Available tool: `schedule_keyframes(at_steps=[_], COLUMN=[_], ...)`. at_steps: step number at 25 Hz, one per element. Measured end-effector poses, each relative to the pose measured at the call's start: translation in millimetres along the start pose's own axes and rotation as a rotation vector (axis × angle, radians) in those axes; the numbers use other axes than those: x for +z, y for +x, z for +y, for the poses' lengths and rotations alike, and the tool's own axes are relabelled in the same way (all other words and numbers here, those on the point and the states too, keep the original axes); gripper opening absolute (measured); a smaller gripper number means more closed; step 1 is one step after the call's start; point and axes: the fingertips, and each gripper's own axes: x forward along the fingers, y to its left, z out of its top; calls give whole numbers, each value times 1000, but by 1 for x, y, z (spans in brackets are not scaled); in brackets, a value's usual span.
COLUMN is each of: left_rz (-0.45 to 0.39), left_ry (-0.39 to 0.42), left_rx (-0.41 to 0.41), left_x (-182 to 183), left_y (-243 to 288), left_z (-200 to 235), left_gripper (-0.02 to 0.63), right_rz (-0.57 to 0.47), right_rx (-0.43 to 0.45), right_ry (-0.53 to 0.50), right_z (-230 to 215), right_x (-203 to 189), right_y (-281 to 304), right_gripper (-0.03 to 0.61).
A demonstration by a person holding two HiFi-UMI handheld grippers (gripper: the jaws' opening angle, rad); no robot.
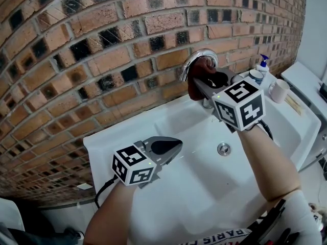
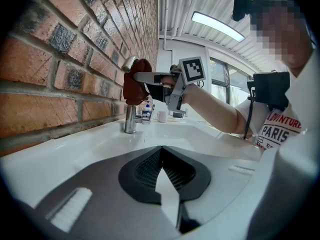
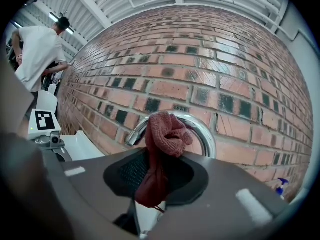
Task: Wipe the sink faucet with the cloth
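Observation:
The curved chrome faucet [image 1: 200,56] rises from the back of a white sink [image 1: 153,121] against a brick wall. My right gripper [image 1: 204,86] is shut on a dark red knitted cloth [image 1: 195,86], which is bunched against the spout's arch. In the right gripper view the cloth [image 3: 164,134] sticks up between the jaws and covers the middle of the faucet [image 3: 204,130]. My left gripper [image 1: 168,147] hovers shut over the sink's left side, holding nothing. From the left gripper [image 2: 161,150] view, the cloth [image 2: 134,86] hangs on the faucet [image 2: 130,120].
A drain [image 1: 223,148] lies in the basin below the spout. On the sink's right ledge stand a soap pump bottle [image 1: 263,64], a small jar [image 1: 254,75] and a white mug [image 1: 279,91]. The brick wall [image 1: 102,45] is close behind. A person [image 3: 37,49] stands far left.

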Motion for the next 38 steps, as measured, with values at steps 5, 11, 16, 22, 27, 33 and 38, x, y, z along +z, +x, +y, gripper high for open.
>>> schedule_keyframes(at_steps=[5, 11, 16, 22, 27, 33, 38], left_rz=[1, 1, 0, 0, 2, 2, 1], left_ry=[-1, 0, 1, 0, -2, -1, -1], left_rx=[1, 2, 2, 1, 0, -1, -1], left_x=[0, 0, 0, 0, -1, -1, 0], left_y=[1, 1, 1, 1, 1, 1, 0], left_z=[0, 0, 0, 1, 1, 0, 0], left_gripper=[0, 0, 0, 0, 0, 0, 0], right_rz=[8, 17, 36, 48, 38, 4, -9], right_rx=[32, 47, 63, 58, 56, 71, 151], right_ry=[-31, -50, -66, -86, -71, -64, -50], right_z=[16, 21, 28, 28, 26, 38, 70], right_x=[-3, -6, -14, -18, -14, -5, -3], right_y=[3, 4, 6, 5, -4, -22, -38], right_gripper=[89, 89, 89, 88, 89, 89, 89])
